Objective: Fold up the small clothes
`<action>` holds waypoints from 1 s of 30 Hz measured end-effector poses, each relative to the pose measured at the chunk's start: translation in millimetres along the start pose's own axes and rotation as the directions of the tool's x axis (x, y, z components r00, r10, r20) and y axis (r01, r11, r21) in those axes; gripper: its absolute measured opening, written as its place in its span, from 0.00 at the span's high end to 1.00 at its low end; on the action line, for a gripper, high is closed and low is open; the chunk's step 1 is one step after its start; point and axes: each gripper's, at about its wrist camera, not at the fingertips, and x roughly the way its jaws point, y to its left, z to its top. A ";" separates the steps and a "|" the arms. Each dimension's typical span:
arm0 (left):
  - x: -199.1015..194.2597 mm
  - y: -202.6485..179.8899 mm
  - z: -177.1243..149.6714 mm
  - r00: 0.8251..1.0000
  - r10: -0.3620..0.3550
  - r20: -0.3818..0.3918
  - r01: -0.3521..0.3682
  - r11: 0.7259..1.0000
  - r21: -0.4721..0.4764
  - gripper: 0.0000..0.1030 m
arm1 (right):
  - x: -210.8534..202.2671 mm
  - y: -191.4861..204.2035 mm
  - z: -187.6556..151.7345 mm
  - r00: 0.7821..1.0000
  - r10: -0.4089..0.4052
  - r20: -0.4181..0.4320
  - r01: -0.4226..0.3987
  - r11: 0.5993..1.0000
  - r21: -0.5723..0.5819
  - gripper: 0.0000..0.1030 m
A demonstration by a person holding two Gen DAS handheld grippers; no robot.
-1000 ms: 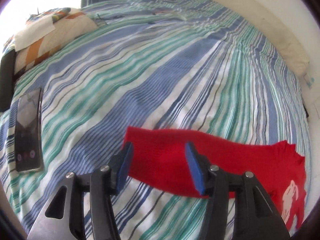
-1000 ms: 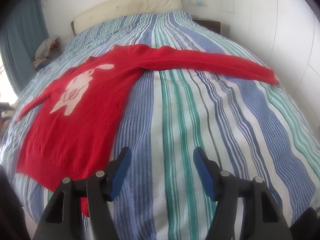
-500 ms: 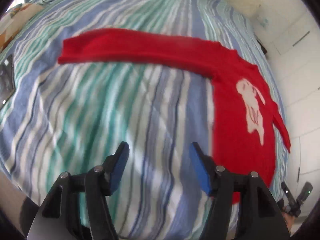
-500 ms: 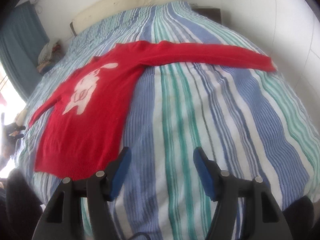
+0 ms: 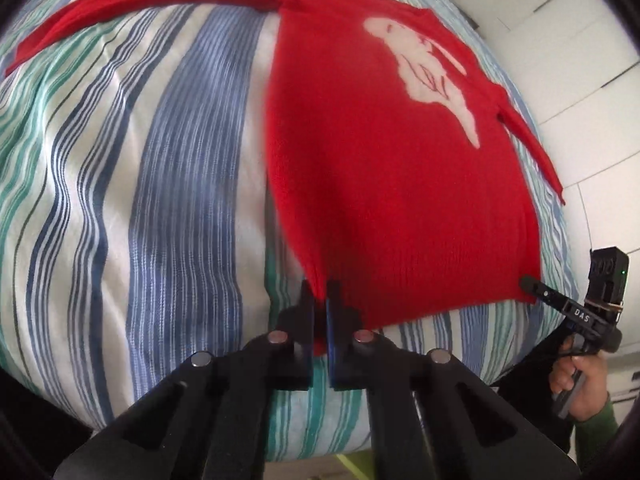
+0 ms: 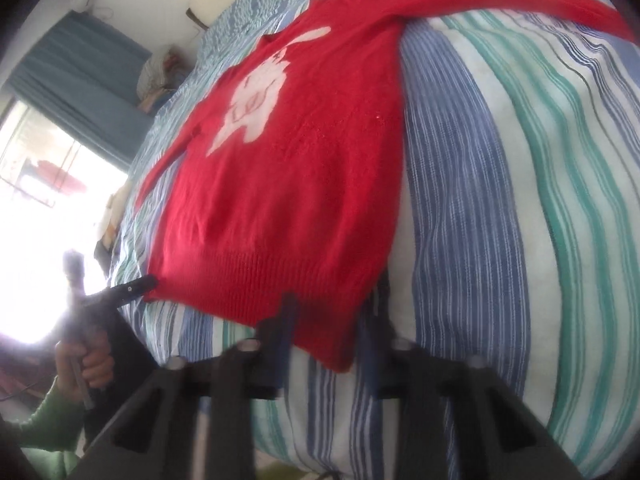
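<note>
Both hand-held grippers have just been closing on the hem of the red knitted sweater with a white rabbit motif (image 5: 392,184): the left hand-held gripper (image 5: 320,304) is clamped on one bottom corner, and the right hand-held gripper (image 6: 324,320), blurred in its own view, appears from the left wrist camera to pinch the other corner. Its body lies flat on the blue, green and white striped bed (image 5: 152,184), its long axis running from the hem toward 12 o'clock, one sleeve toward 10 o'clock. No containers are visible.
</note>
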 end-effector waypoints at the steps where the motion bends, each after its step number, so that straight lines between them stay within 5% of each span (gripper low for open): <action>1: -8.2 -1.2 -2.1 1.000 0.010 0.009 -0.010 1.000 0.014 0.98 | -2.1 1.9 0.2 1.000 -0.014 -0.003 0.014 1.000 -0.003 0.96; 7: -17.3 4.8 -11.8 0.997 0.076 -0.001 -0.076 0.996 0.037 0.98 | -45.0 7.3 -3.6 0.994 -0.106 0.003 0.106 0.994 -0.019 0.97; 11: 5.9 9.4 -13.8 0.995 0.101 -0.016 -0.101 0.995 0.009 0.98 | -9.3 -14.0 -11.9 0.986 -0.152 -0.065 0.153 0.988 0.009 0.97; 16: -1.7 9.9 -17.9 0.995 0.096 0.014 -0.096 0.995 -0.002 0.91 | -4.3 -8.2 -9.0 0.982 -0.187 -0.029 0.187 0.982 -0.014 0.97; 17: -8.0 10.4 -20.9 0.995 0.094 0.023 -0.094 0.996 0.000 0.87 | -4.5 -5.2 -9.5 0.982 -0.190 -0.021 0.189 0.982 -0.023 0.95; 19: -21.1 6.4 -23.0 0.994 0.099 0.054 -0.099 0.995 0.007 0.49 | -7.7 -1.1 -9.9 0.985 -0.174 -0.016 0.173 0.985 -0.022 0.82; 22: -46.6 -2.6 -26.4 0.980 0.132 0.151 -0.135 0.991 0.015 0.23 | -27.5 2.5 -16.1 0.980 -0.196 0.026 0.197 0.980 -0.038 0.49; 26: -59.8 -13.0 -23.1 0.958 0.201 0.206 -0.214 0.976 0.041 0.21 | -62.0 7.8 -20.0 0.953 -0.265 0.146 0.274 0.961 -0.044 0.48; 30: -56.6 -24.2 -13.3 0.933 0.265 0.242 -0.287 0.956 0.060 0.20 | -80.6 11.6 -20.2 0.902 -0.343 0.262 0.366 0.930 -0.042 0.45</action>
